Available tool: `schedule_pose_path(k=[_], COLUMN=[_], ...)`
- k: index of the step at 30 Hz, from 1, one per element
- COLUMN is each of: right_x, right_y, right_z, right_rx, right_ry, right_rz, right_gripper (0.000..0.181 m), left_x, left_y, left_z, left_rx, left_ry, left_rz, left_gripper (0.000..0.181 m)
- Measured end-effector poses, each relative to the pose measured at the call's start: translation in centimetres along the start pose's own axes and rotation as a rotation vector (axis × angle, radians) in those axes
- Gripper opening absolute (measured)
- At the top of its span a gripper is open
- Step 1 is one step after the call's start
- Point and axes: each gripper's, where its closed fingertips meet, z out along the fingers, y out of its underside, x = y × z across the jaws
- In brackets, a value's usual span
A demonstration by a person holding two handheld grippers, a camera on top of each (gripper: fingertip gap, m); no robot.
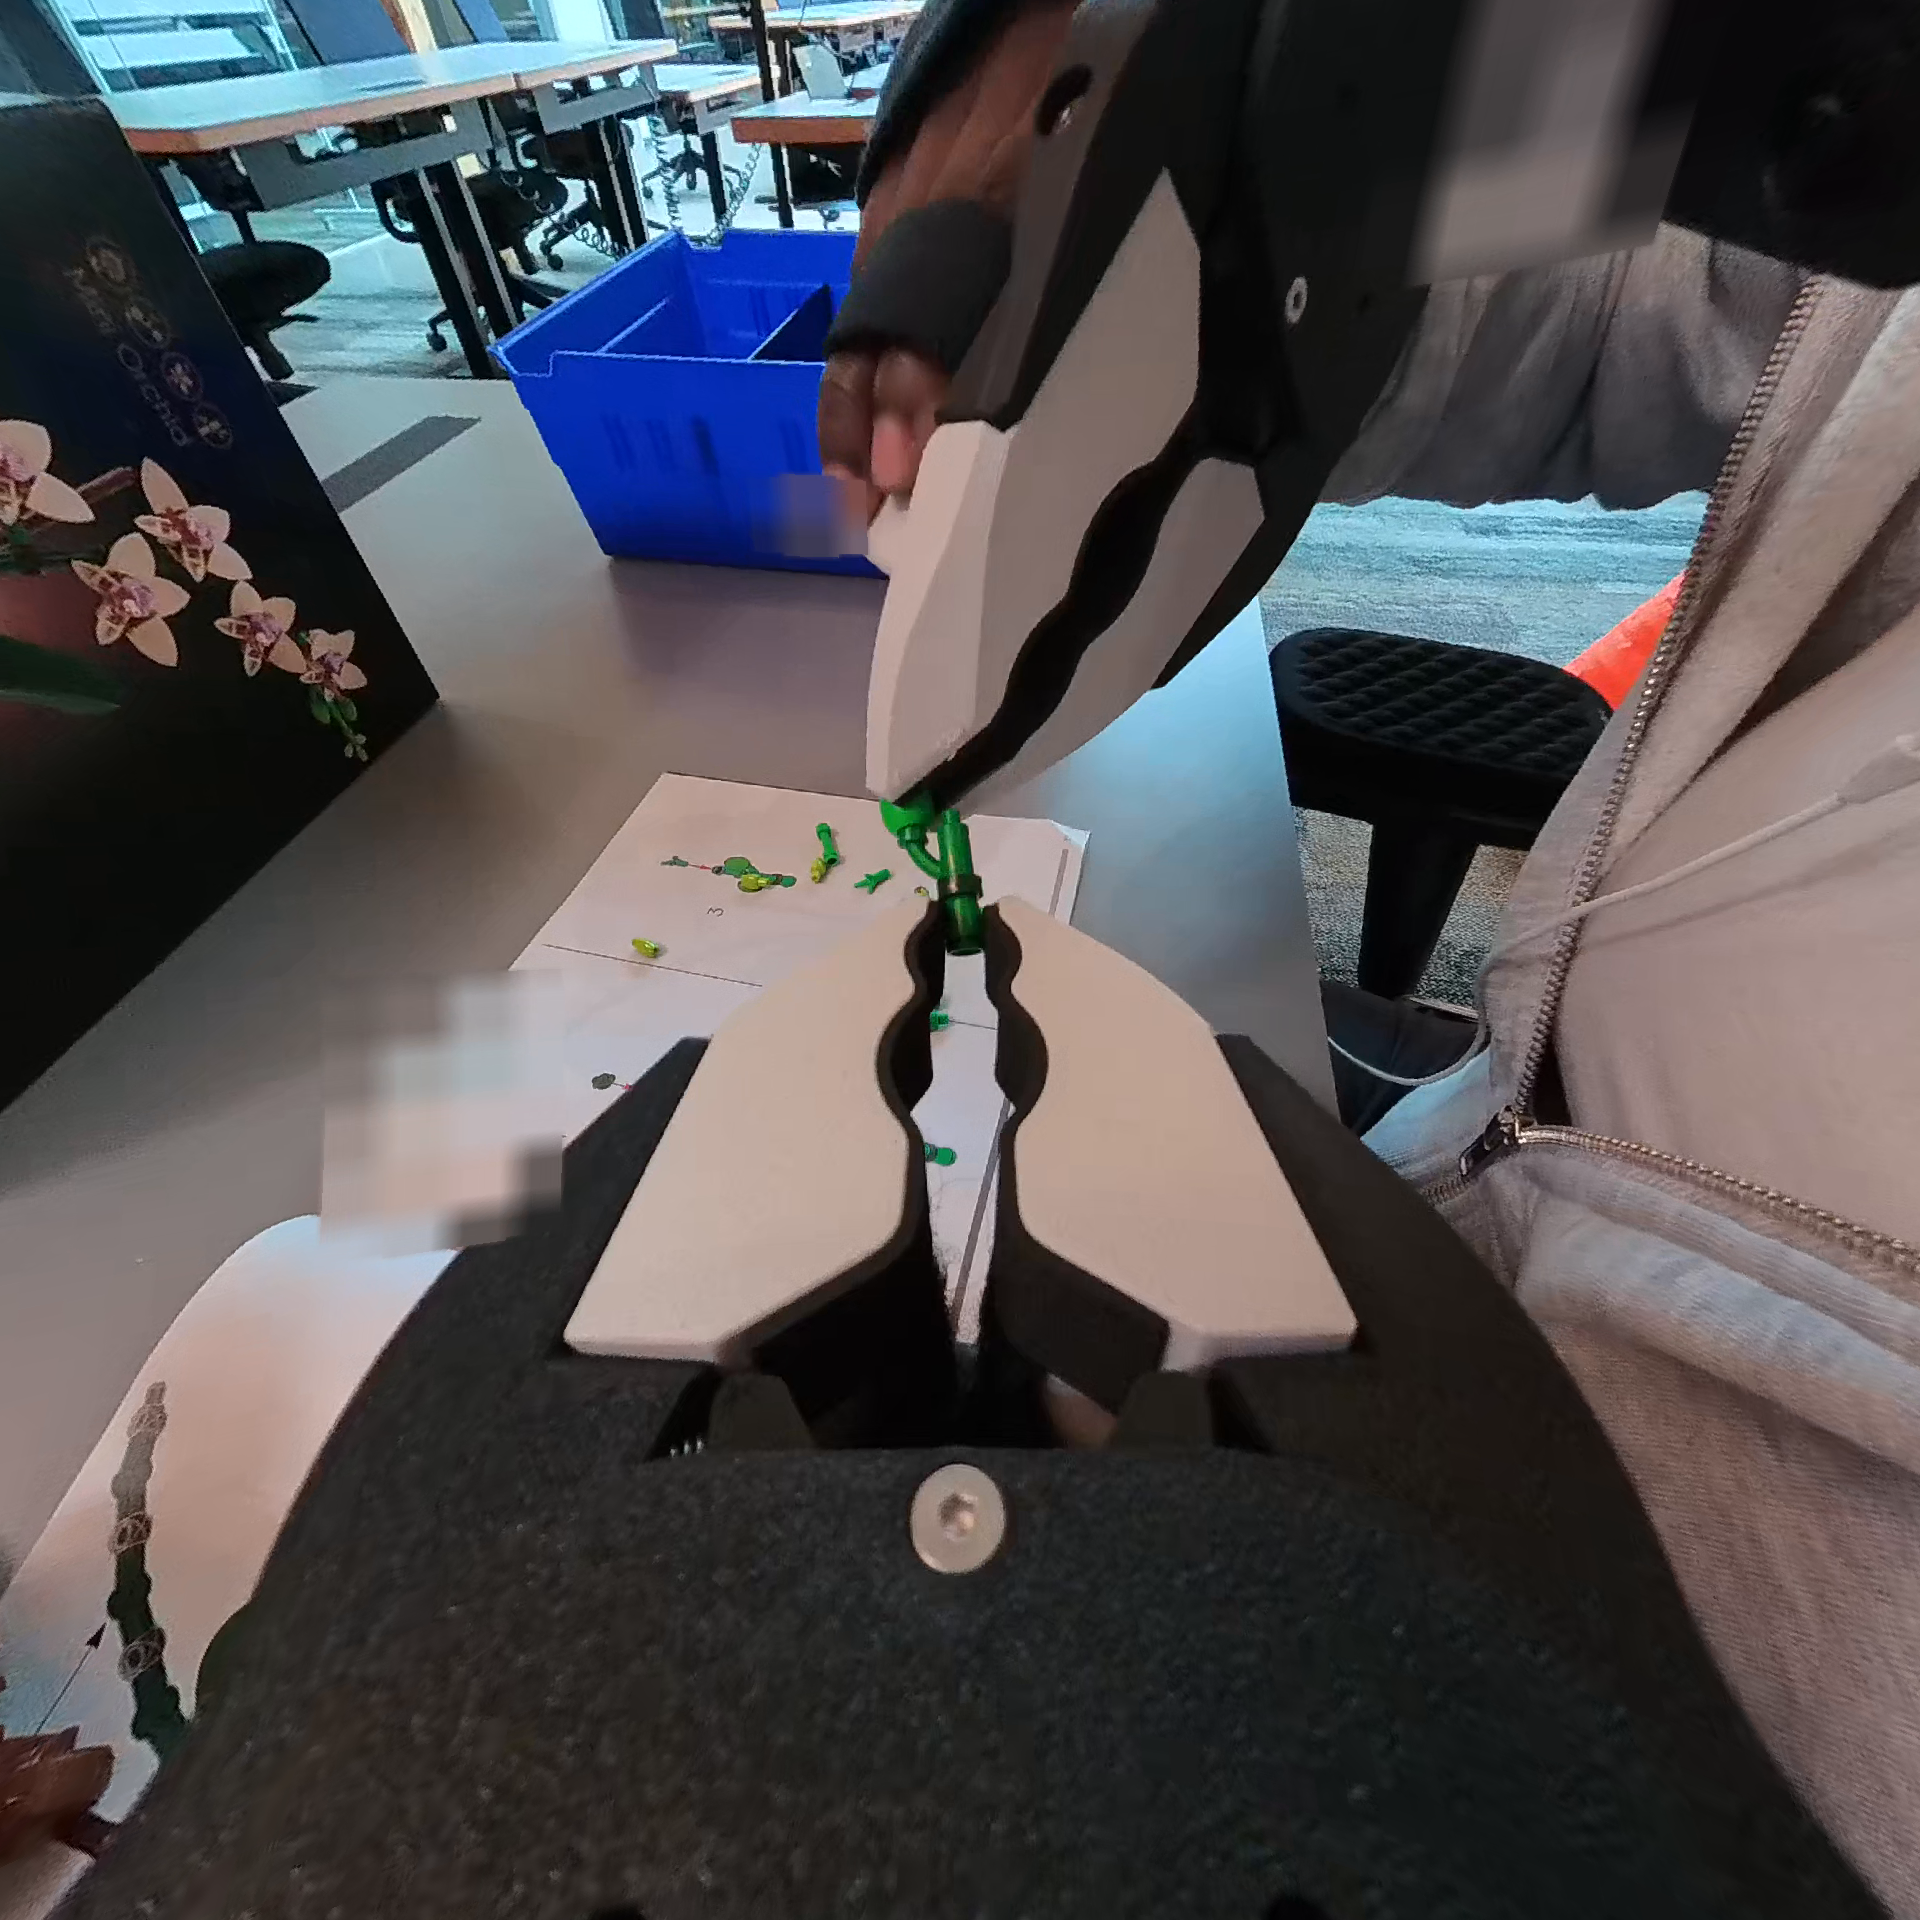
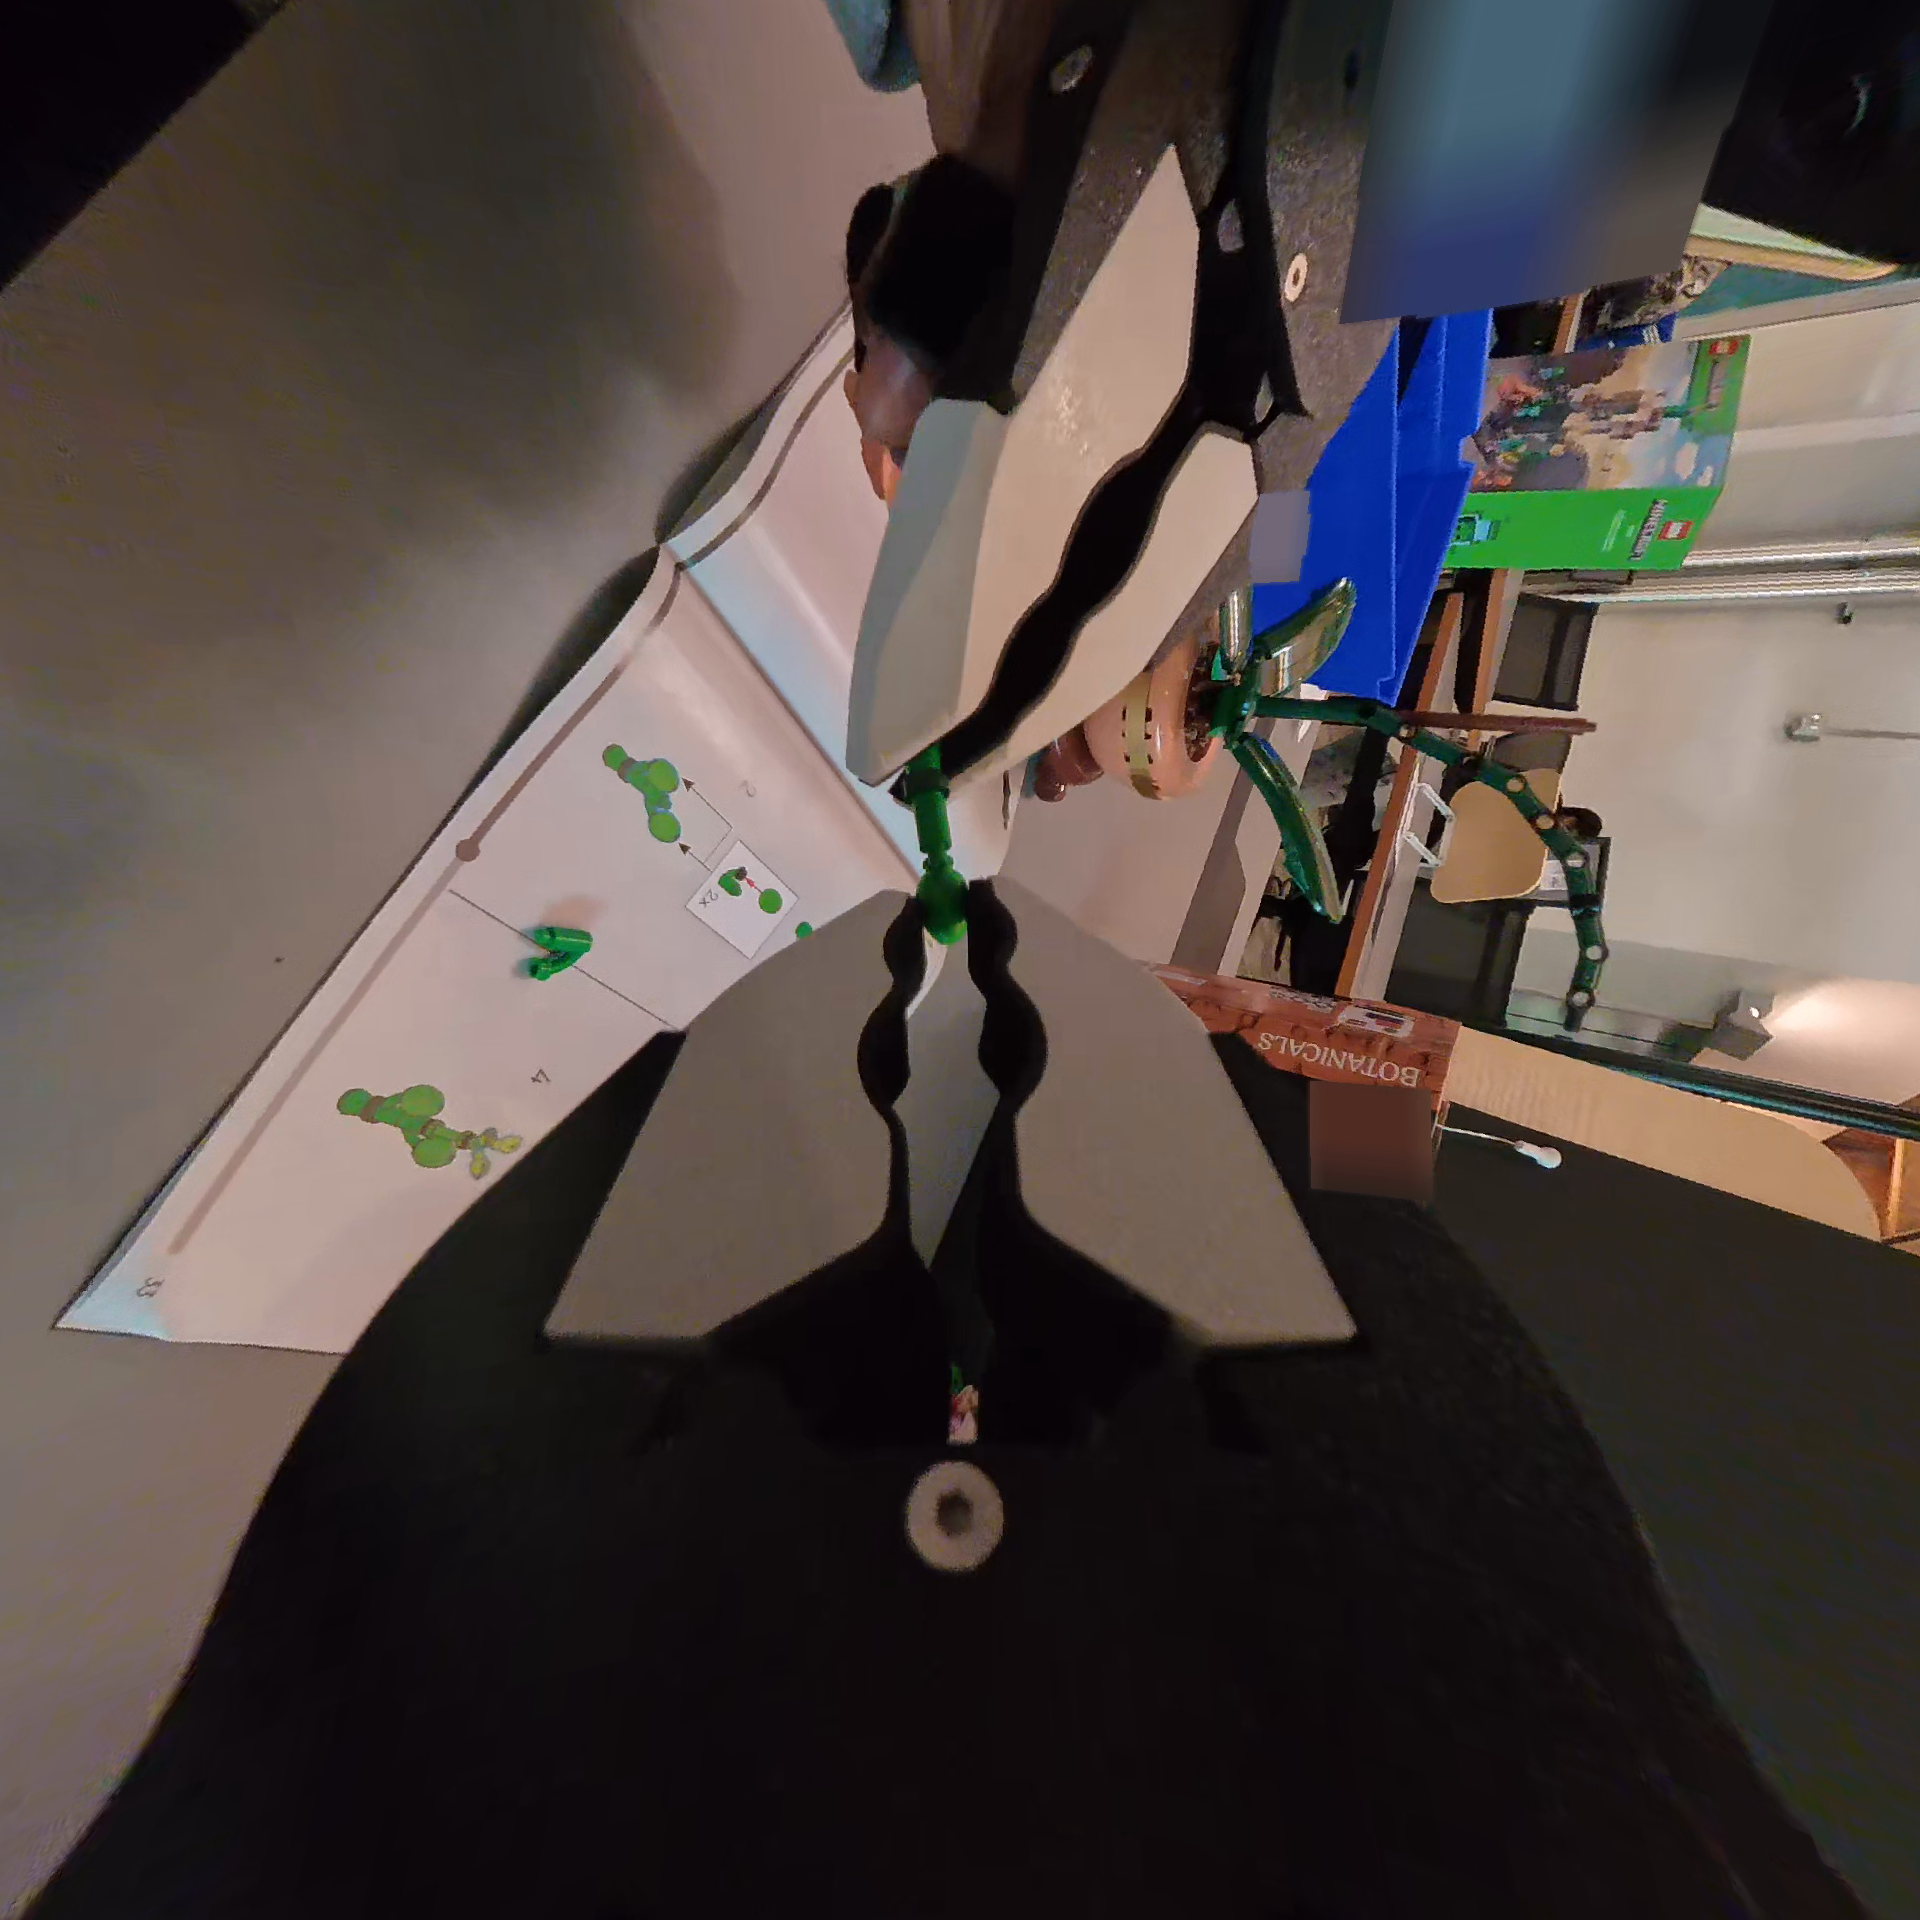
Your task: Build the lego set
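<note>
1. Starting at the far left of the left wrist view, we see the dark lego box (image 1: pixel 156 582), printed with pale orchid blooms, standing on the grey table (image 1: pixel 499 727).
2. Behind it, a blue bin (image 1: pixel 686 416) sits farther back on the same table.
3. Moving inward, the open instruction booklet (image 1: pixel 748 914) lies flat, with a few small loose green pieces (image 1: pixel 826 844) scattered on its page.
4. At the centre, our left gripper (image 1: pixel 961 935) pinches the lower end of a green stem piece (image 1: pixel 958 883); its jaws are closed onto that end near their tips.
5. Just above, our right gripper (image 1: pixel 914 790) comes down from the upper right and is clenched on the upper, curved end of the same stem, so the piece hangs between both claws, lifted above the booklet.
6. In the right wrist view, the stem (image 2: pixel 935 831) again spans the two sets of tips, with the right gripper (image 2: pixel 943 920) in the foreground.
7. Farther right in that view stands a partly built plant model (image 2: pixel 1299 727) with dark green leaves and a tan pot.
8. At the far right of the left wrist view, we see a person's grey zipped hoodie (image 1: pixel 1714 1039).
</note>
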Motion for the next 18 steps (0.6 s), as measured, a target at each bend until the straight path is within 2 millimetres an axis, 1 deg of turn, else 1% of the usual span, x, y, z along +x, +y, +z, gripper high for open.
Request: schedule_pose_path(k=[9,18], right_x=[-0.66,-0.93], right_y=[-0.02,0.17], right_z=[0.24,0.36], right_rx=[-0.019,-0.045], right_ry=[-0.024,-0.031], right_rz=[-0.043,-0.036], right_gripper=[0.008,0.008], left_x=[0.19,0.15], left_y=[0.59,0.73], left_z=[0.23,0.38], left_rx=[-0.032,-0.036], left_ry=[0.009,0.009], left_rz=[0.014,-0.003], left_gripper=[0.006,0.006])
